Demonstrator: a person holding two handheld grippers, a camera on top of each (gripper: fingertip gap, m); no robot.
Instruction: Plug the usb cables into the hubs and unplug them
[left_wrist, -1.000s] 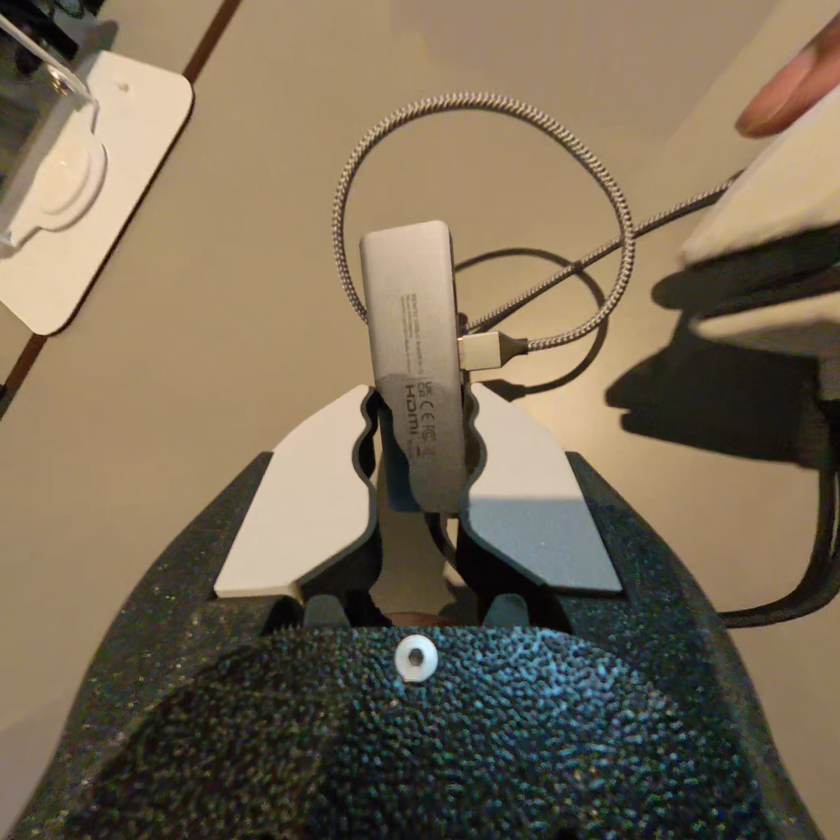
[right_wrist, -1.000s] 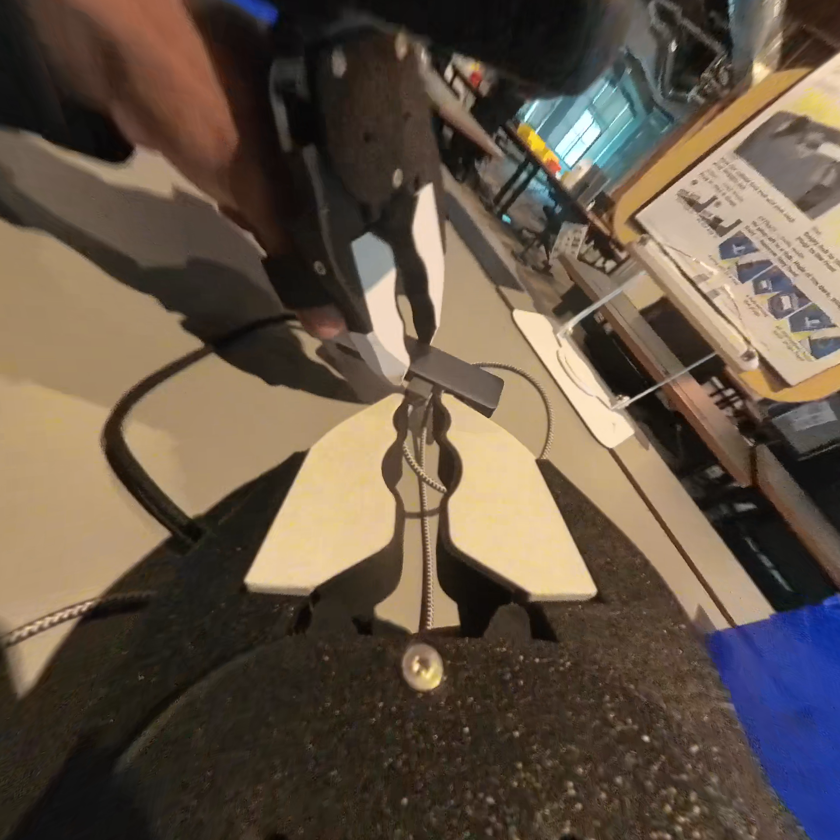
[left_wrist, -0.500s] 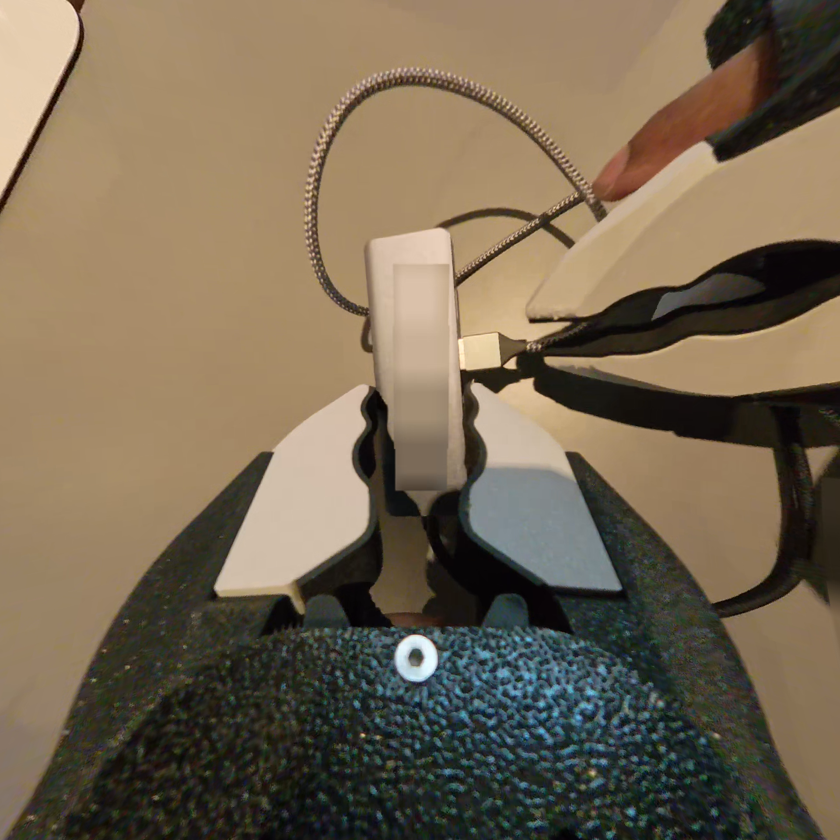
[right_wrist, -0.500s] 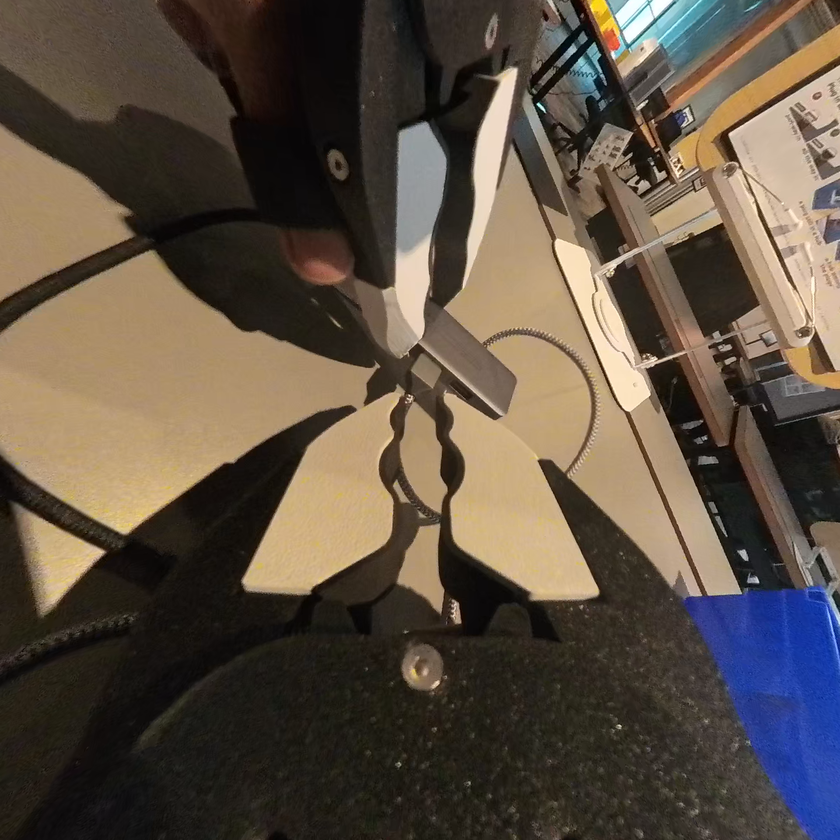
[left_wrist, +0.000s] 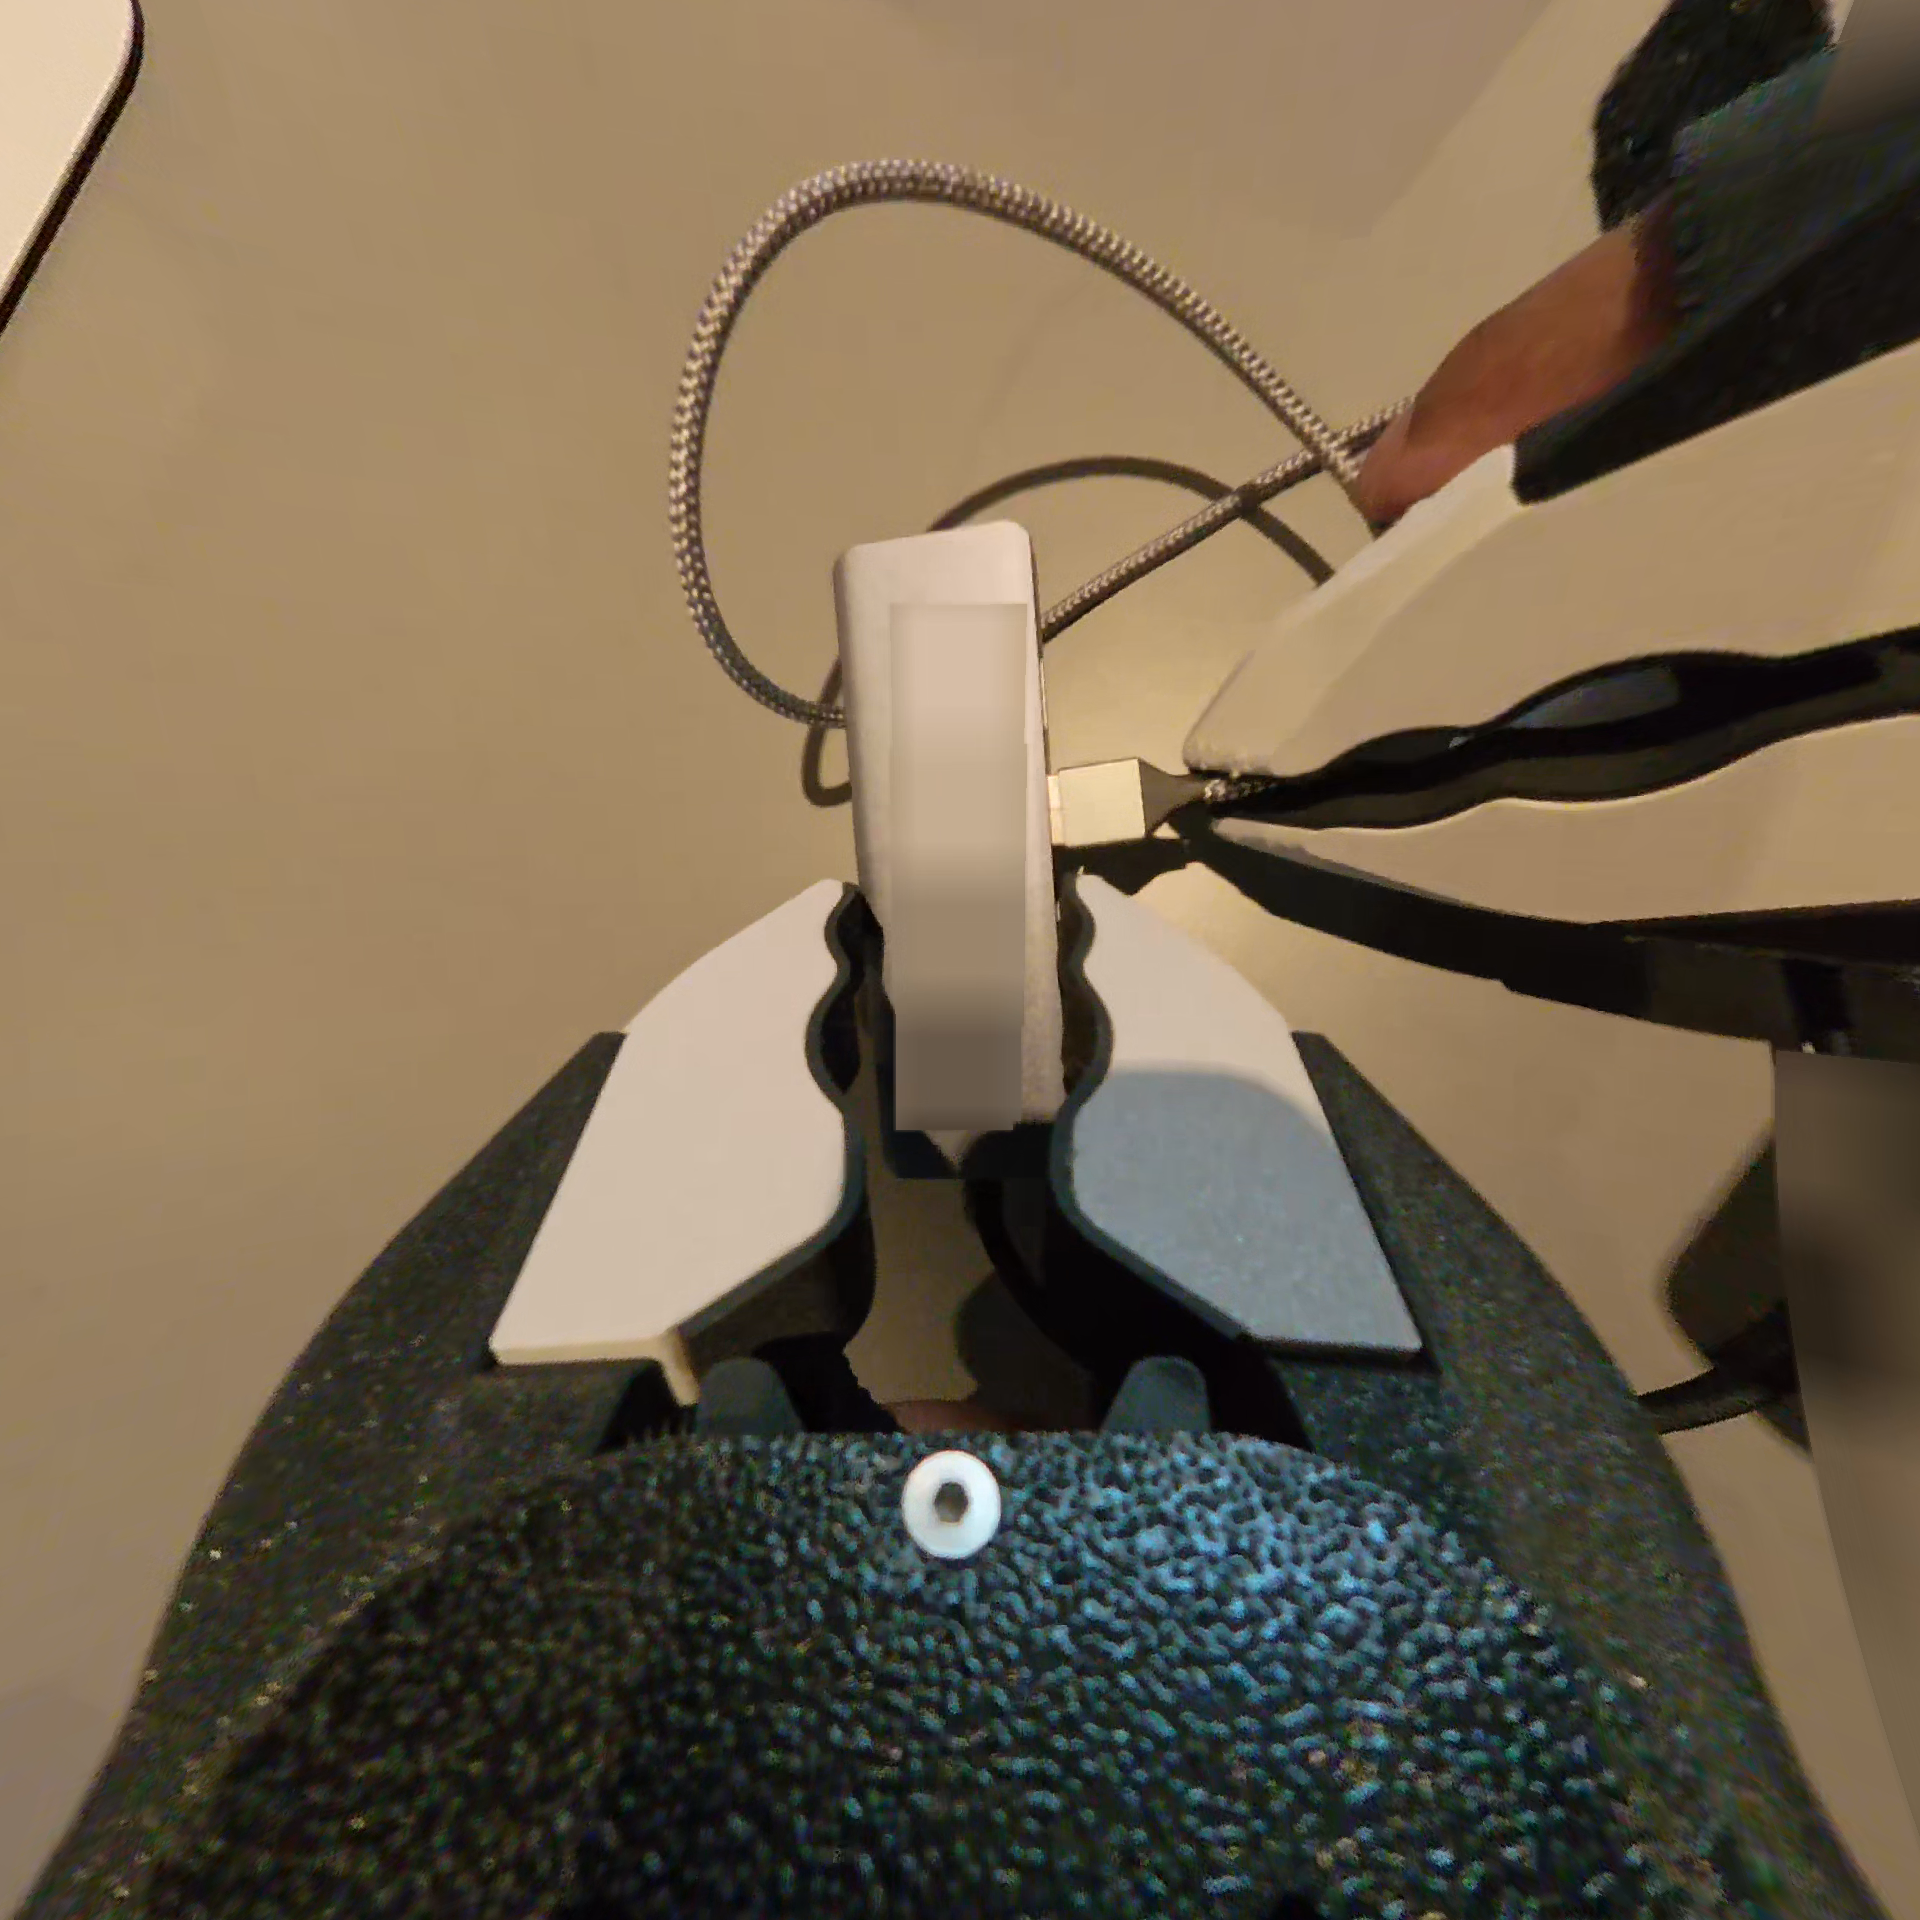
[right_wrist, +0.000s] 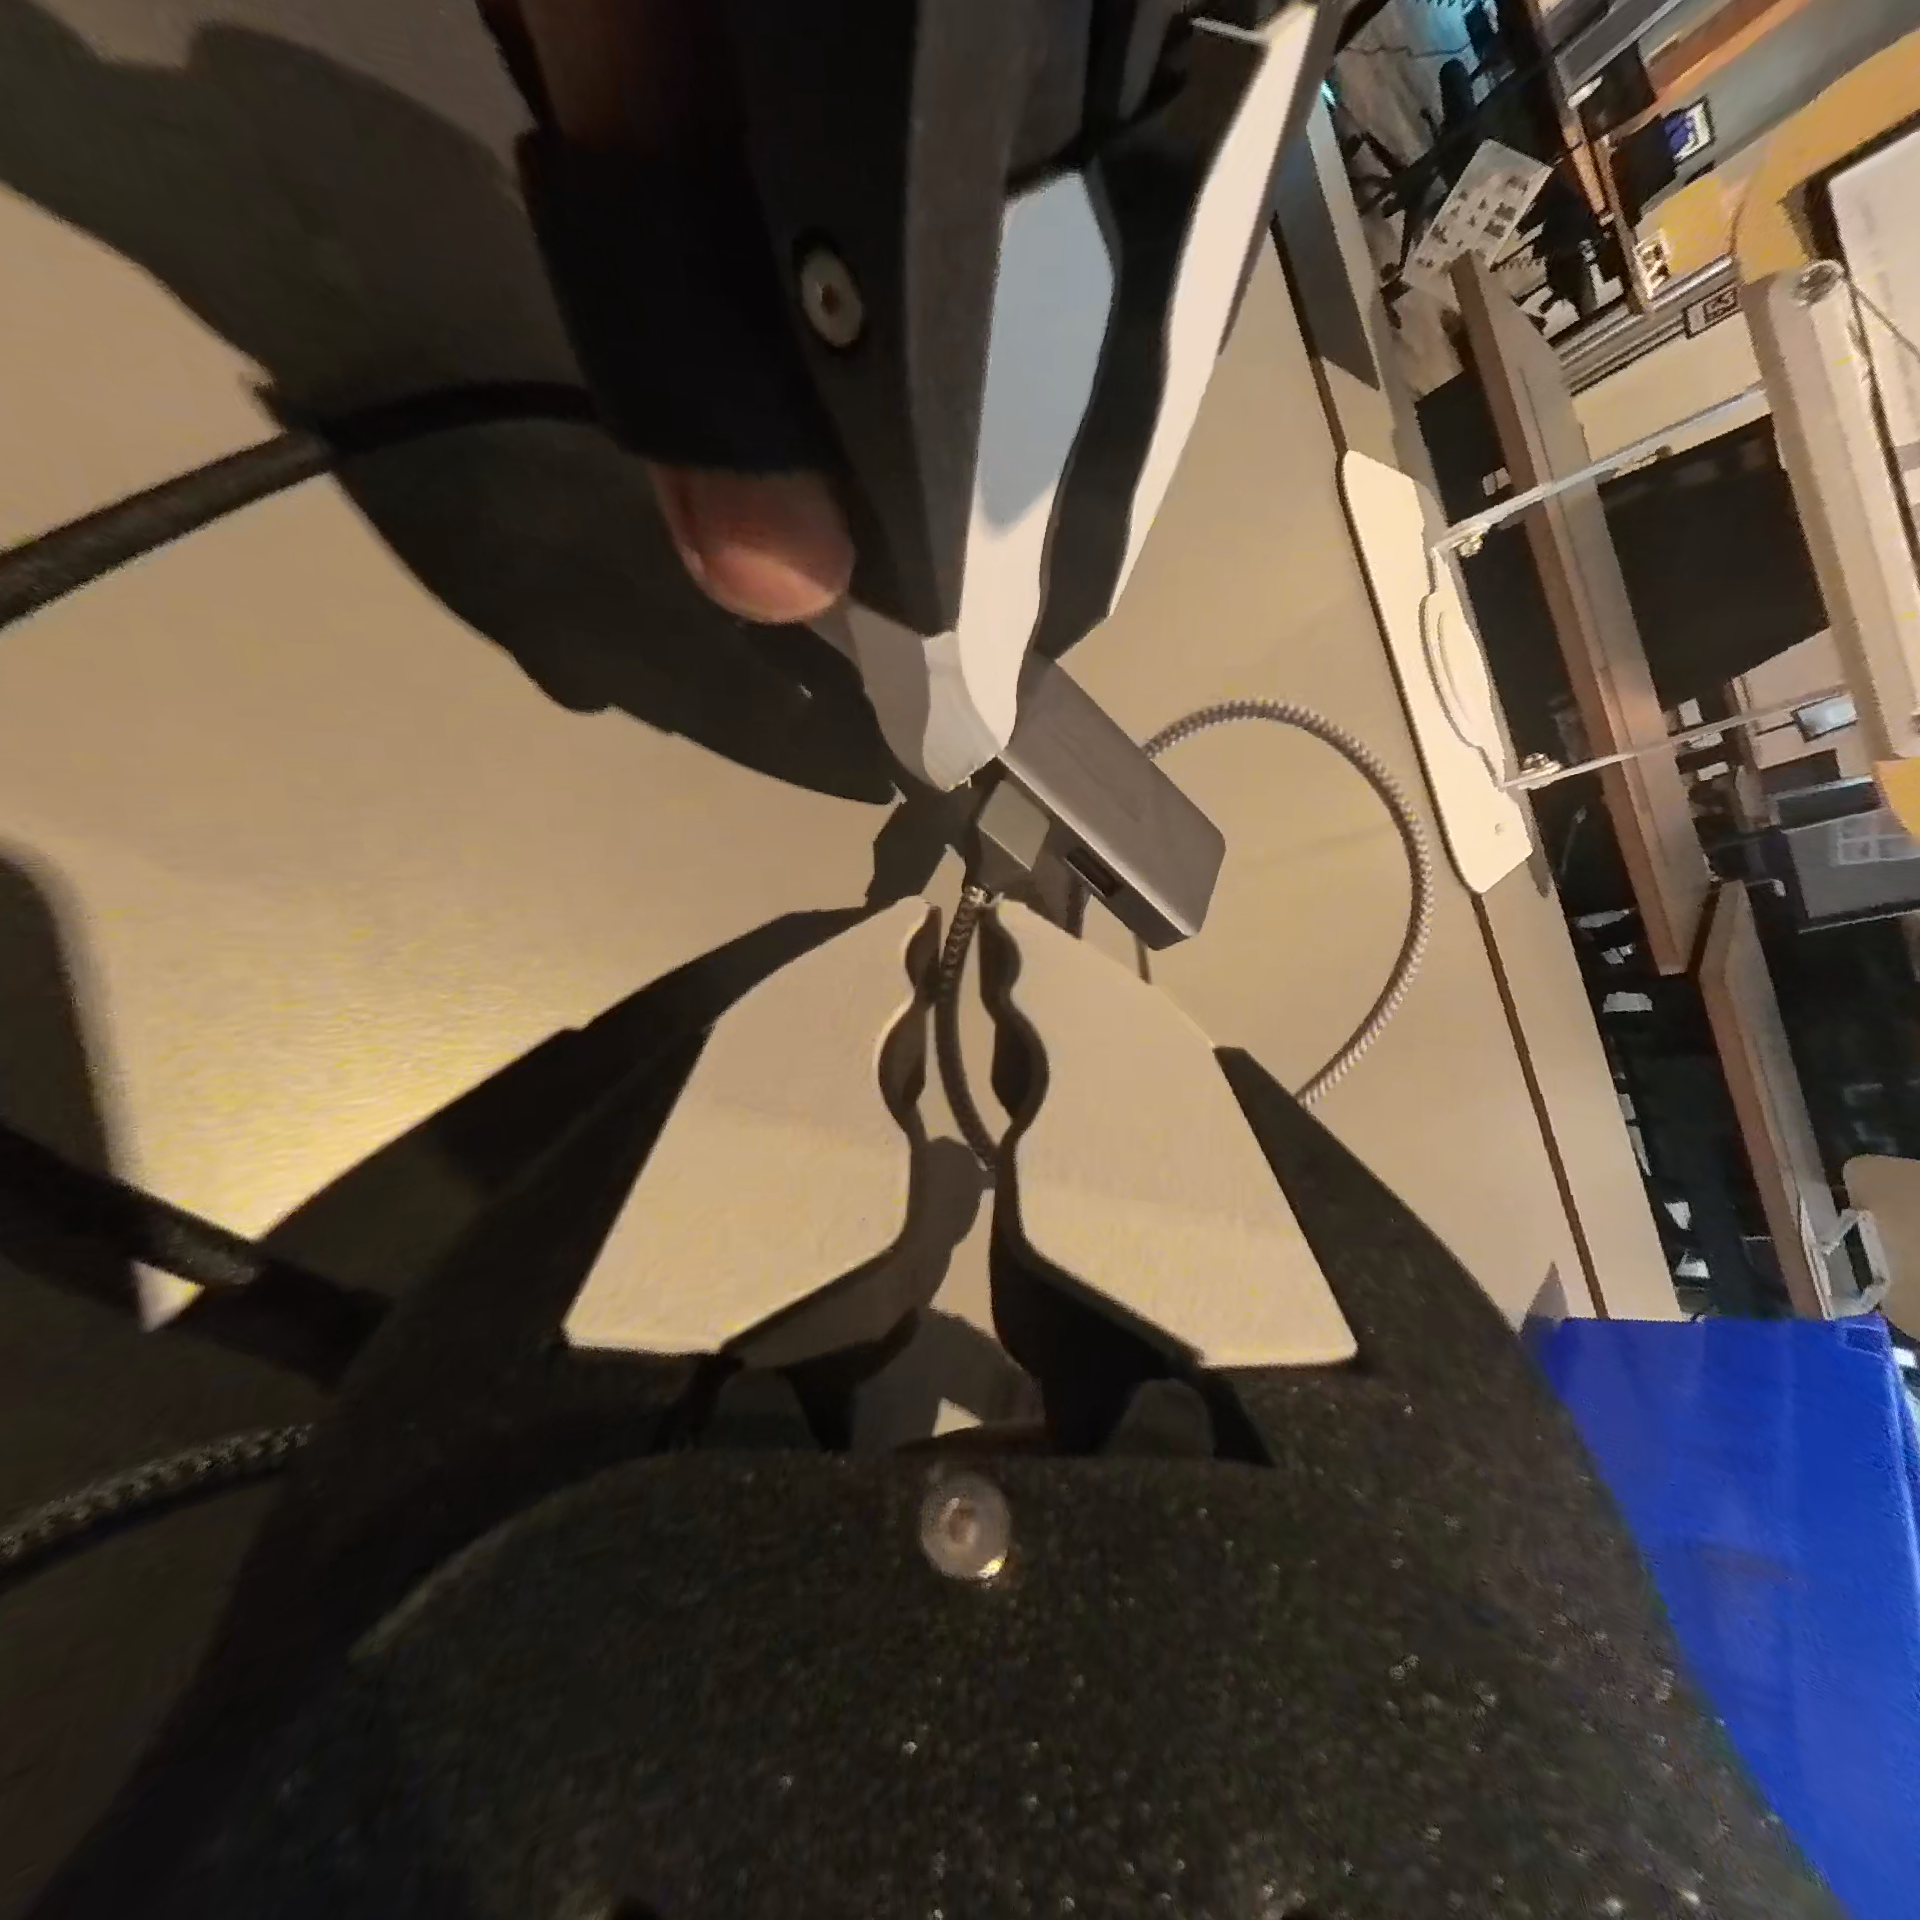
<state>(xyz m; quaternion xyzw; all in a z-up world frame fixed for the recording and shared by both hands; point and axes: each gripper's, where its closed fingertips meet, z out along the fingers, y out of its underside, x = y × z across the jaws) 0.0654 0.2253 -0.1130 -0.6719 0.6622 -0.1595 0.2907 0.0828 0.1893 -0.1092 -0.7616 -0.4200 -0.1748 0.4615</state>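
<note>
My left gripper (left_wrist: 961, 914) is shut on a grey USB hub (left_wrist: 935, 571) and holds it upright above the beige table. A braided grey cable (left_wrist: 707, 343) loops behind the hub. Its metal plug (left_wrist: 1101, 800) sits against the hub's right side; I cannot tell how deep it is in the port. My right gripper (left_wrist: 1205, 795) comes in from the right. In the right wrist view the right gripper (right_wrist: 961, 914) is shut on the braided cable (right_wrist: 961, 987) just behind the plug (right_wrist: 1013, 821). There the hub (right_wrist: 1112, 800) hangs from the left gripper (right_wrist: 1013, 686).
A white pad with a clear stand (right_wrist: 1434, 727) lies near the table's far edge, and its corner shows in the left wrist view (left_wrist: 52, 135). A blue bin (right_wrist: 1714, 1558) stands at the right. Thick black cables (right_wrist: 156, 520) trail from the grippers. A fingertip (left_wrist: 1455, 416) rests on the right gripper. The gap from one gripper's tips to the other's is roughly 4 cm.
My right gripper has moved in from the right to the hub and now pinches the cable right behind the plug. The left gripper still holds the hub.
</note>
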